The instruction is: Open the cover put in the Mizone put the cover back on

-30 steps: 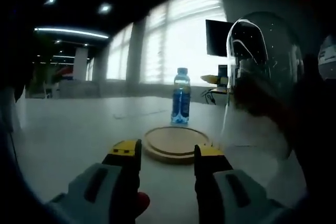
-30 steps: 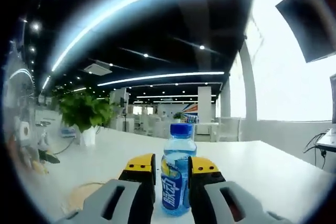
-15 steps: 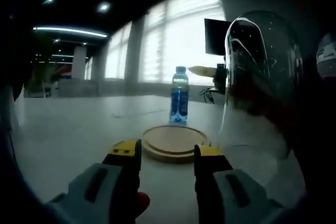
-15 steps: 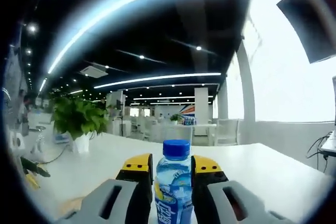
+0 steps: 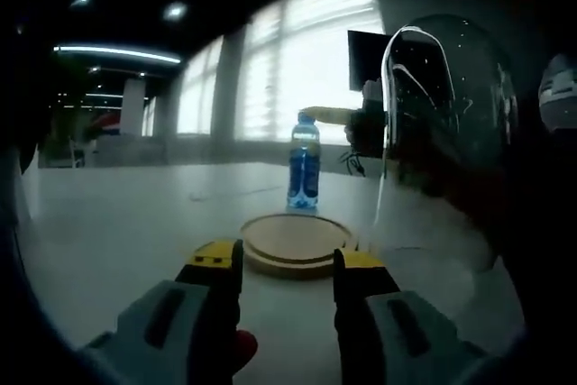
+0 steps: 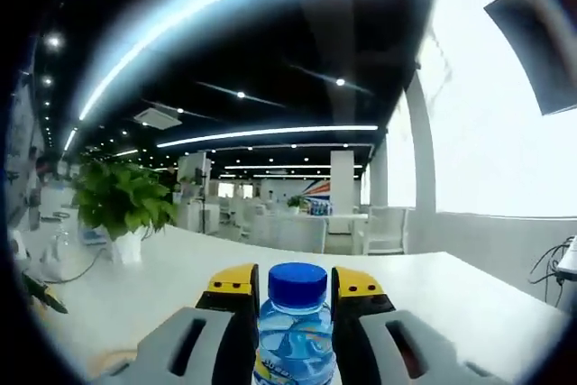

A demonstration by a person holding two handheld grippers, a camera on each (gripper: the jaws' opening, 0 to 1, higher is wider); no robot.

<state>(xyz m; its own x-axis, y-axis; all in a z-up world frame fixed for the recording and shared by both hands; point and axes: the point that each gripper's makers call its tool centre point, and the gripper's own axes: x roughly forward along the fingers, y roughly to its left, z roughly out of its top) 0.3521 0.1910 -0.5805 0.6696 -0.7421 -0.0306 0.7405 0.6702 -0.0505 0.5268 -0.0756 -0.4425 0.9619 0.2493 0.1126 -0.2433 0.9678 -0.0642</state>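
In the right gripper view the lower body of the blue-capped, blue-labelled plastic Mizone bottle (image 6: pixel 296 331) is cut off by the bottom of the picture, so its base and whatever it stands on cannot be made out. The bottle is seen upright between the yellow-tipped fingers (image 6: pixel 233 288) of the right gripper (image 6: pixel 296 282), which are closed against its shoulder just below the cap. A white tabletop (image 6: pixel 451 299) stretches away beyond it, with a potted green plant (image 6: pixel 122 209) well off to the left.

In the left gripper view the same bottle (image 5: pixel 303 164) is shown whole but small and backlit by bright windows; the right gripper (image 5: pixel 347 123) is seen reaching in at cap height, though the contact itself is too dim to judge. The bottle is seen just behind a round, flat wooden base (image 5: pixel 296 242) lying on the tabletop (image 5: pixel 117 223); whether it touches the tabletop cannot be told. At the right a clear glass dome cover (image 5: pixel 446 142) is seen raised and apart from the base, its lower edge and support lost in dark shadow. The left gripper (image 5: pixel 287 261) is held low in front of the base, its fingers (image 5: pixel 215 263) parted with nothing between them. Open tabletop lies to the left of the base and around the bottle.
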